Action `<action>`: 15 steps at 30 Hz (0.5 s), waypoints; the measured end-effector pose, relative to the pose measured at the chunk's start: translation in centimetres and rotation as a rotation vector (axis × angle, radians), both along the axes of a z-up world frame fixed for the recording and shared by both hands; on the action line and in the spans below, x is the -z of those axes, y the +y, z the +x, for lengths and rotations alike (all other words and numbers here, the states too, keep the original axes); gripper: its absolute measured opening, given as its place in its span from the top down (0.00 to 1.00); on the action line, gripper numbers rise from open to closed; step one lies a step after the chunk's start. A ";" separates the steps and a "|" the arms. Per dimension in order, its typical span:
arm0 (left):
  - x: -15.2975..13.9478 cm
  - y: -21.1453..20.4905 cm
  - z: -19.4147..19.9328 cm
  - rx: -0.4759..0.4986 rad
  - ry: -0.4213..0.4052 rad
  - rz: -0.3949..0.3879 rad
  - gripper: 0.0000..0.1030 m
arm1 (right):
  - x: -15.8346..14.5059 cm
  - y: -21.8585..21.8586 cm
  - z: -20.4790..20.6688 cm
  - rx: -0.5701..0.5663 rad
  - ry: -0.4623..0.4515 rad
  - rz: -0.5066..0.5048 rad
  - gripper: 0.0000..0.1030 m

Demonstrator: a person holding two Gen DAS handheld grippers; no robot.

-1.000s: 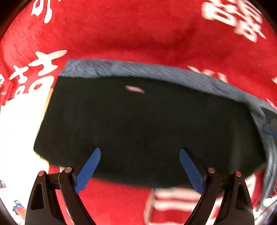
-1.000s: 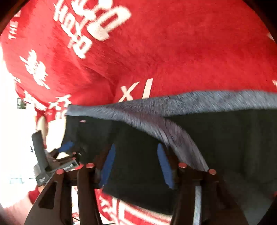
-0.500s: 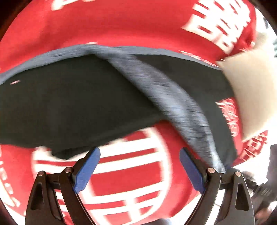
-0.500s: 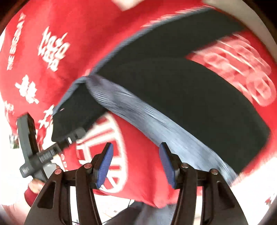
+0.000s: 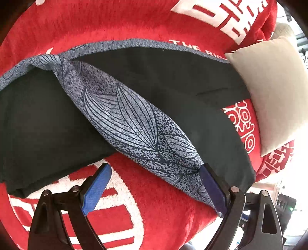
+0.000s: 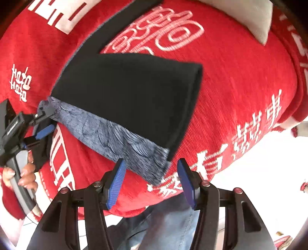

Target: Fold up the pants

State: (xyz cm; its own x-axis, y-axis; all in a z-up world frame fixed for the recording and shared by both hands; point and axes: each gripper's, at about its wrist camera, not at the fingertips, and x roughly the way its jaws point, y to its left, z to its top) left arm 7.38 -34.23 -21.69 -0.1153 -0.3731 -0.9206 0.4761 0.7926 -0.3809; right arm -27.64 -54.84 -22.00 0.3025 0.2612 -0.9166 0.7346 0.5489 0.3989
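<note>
The black pants (image 5: 48, 123) lie folded on a red blanket, with a grey leaf-patterned band (image 5: 134, 123) running slantwise across them. My left gripper (image 5: 154, 189) is open; its right pad (image 5: 211, 188) sits against the near end of that band, nothing pinched. In the right wrist view the pants (image 6: 130, 92) form a black slab with the patterned band (image 6: 115, 138) along the near side. My right gripper (image 6: 151, 182) is open, the band's corner between its fingertips, unpressed. The left gripper (image 6: 43, 123), held by a hand, is at the band's other end.
A red blanket (image 5: 163, 211) with white characters covers the bed; its near edge drops off just below both grippers. A beige pillow (image 5: 269, 92) lies on one trouser leg at the right, seen also as a pillow (image 6: 250, 17). A person's jeans (image 6: 169, 223) stand by the edge.
Both grippers have swept sideways across the pants and rolled, from over the black cloth to the patterned band by the bed's near edge. Both stayed open.
</note>
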 end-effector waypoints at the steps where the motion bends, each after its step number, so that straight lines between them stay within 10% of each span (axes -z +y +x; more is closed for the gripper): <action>1: 0.2 0.0 -0.1 -0.007 0.004 0.004 0.09 | 0.3 -0.2 -0.3 -0.007 -0.012 0.034 0.42; 7: 0.6 -0.3 -0.2 -0.107 0.015 0.002 0.12 | 1.5 -1.0 0.8 -0.051 -0.095 0.150 0.45; 9: 0.6 -0.5 -0.2 -0.129 0.039 -0.023 0.46 | 1.9 -1.3 1.3 -0.042 -0.095 0.224 0.97; 10: 0.7 -1.0 -0.2 -0.121 0.082 -0.041 0.67 | 1.5 -1.7 1.5 -0.044 -0.094 0.229 0.97; 15: -1.9 -1.8 0.8 -0.149 0.088 -0.088 0.77 | -3.3 -4.4 4.5 -0.129 -0.189 0.208 0.97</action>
